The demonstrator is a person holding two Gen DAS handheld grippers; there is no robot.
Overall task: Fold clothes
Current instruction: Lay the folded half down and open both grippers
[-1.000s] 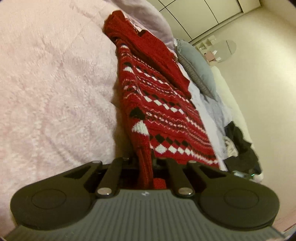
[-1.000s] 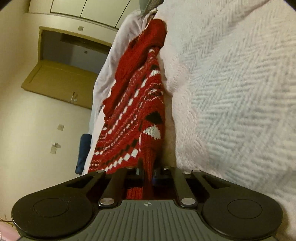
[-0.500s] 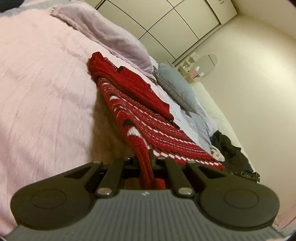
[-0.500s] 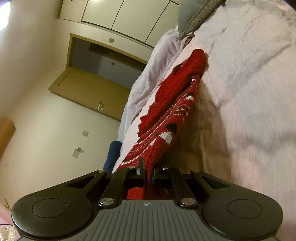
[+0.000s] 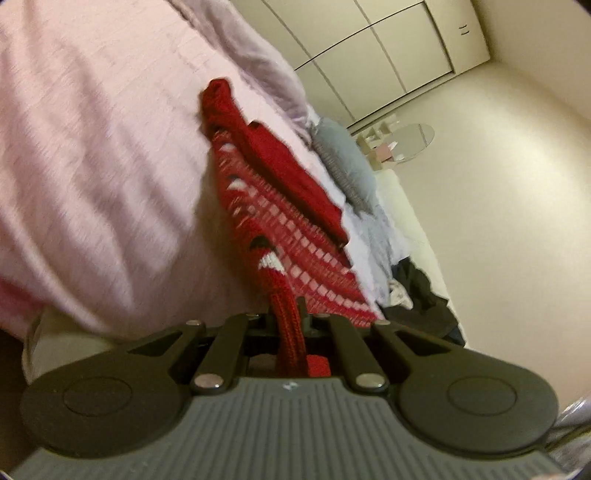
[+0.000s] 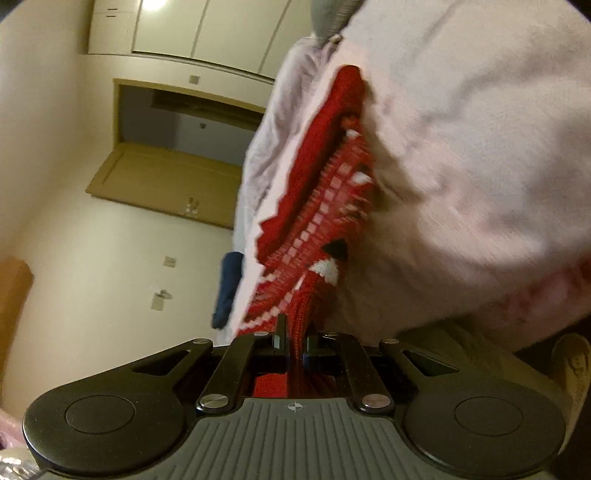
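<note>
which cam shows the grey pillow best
The left wrist view: the grey pillow lies whole at the far end of the bed, beyond the red sweater. The right wrist view catches only a cropped grey corner at the top edge, above the pink blanket.

Warm, dim indoor light tints both views yellowish. A bright glare spot sits on the wardrobe doors (image 6: 155, 7) at the top of the right wrist view. Motion blur smears the pink bedspread (image 5: 92, 147) and the red sweater (image 5: 280, 206). Fisheye bending curves the walls, and the corners go black.
</note>
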